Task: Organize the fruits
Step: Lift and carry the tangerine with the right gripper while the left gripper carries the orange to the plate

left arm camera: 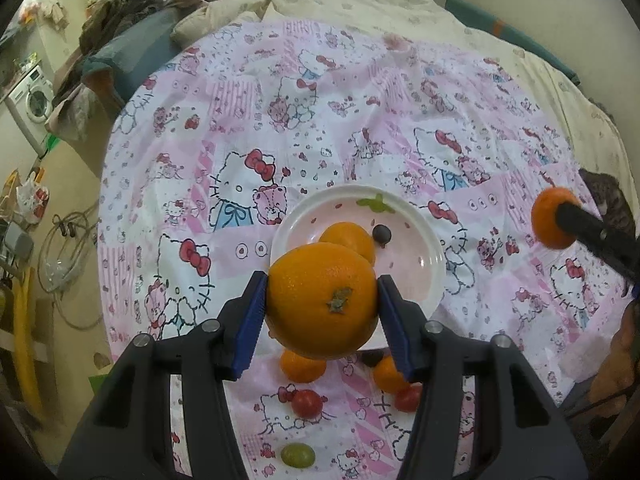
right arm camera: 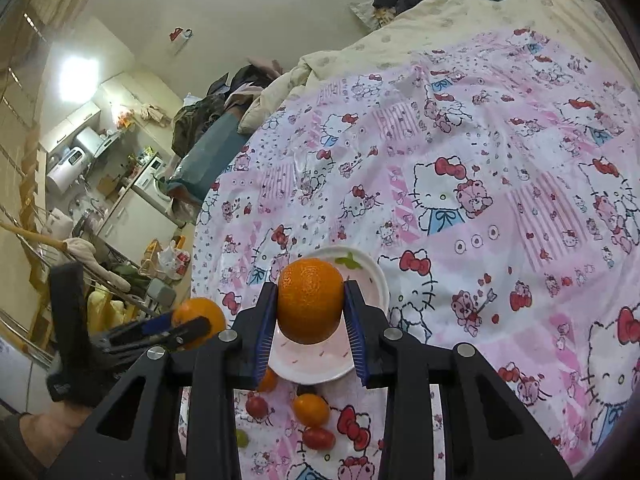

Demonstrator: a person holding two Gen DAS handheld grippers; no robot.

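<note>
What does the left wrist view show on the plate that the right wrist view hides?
Only the left wrist view shows an orange and a dark grape lying on the plate.

Only the right wrist view shows the left gripper from outside, shut on its orange.

Both show the plate, each gripper shut on an orange, and small oranges, cherry tomatoes and a green grape on the cloth.

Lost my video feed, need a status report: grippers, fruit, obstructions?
Left gripper shut on big orange above plate. Right gripper shut on second orange. Nothing blocking plate.
</note>
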